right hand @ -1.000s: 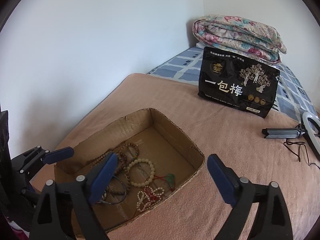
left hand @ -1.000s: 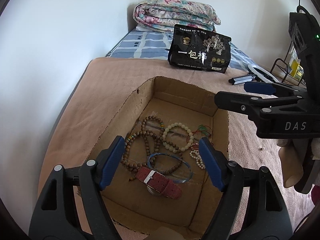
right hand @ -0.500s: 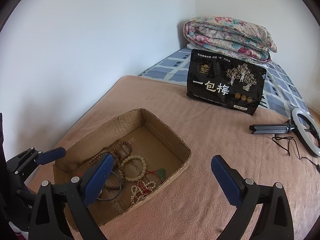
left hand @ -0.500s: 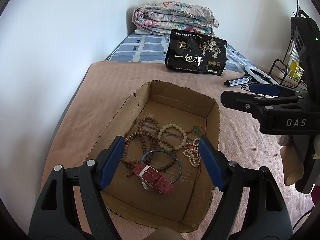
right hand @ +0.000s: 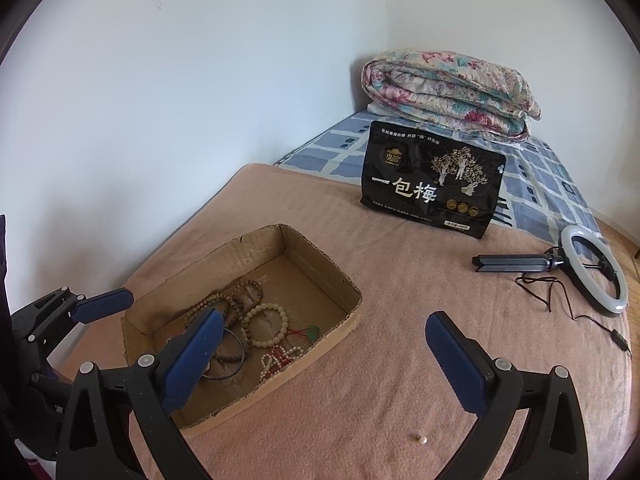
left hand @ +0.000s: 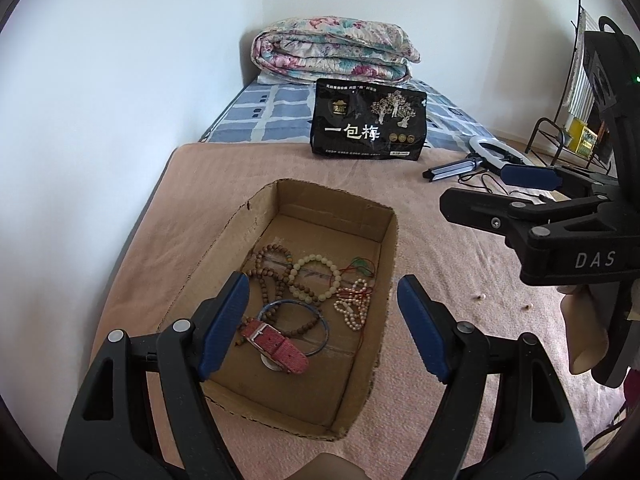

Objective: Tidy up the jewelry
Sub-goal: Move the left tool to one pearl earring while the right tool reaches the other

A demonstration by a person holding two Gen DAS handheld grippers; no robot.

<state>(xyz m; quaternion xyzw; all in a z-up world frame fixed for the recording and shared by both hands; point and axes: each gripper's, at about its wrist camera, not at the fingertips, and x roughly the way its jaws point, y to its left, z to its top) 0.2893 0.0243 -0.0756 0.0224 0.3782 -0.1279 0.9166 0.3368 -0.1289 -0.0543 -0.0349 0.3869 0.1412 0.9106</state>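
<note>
Above cardboard box (left hand: 384, 248), both tools now higher, drawn back; left tool (left hand: 322, 320) spread, empty; right tool (right hand: 324, 364) jaws just widened, nothing between. Bracelets (left hand: 316, 276), watch (left hand: 276, 345) inside box, 12 o'clock from left tool. Sorting seems finished.

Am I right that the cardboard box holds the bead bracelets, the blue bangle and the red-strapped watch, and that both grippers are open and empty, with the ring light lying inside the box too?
Not quite: the ring light lies outside the cardboard box, on the pink blanket, as the right wrist view shows. The bead bracelets, blue bangle and red-strapped watch are in the box, and the left gripper and right gripper are open and empty.
</note>
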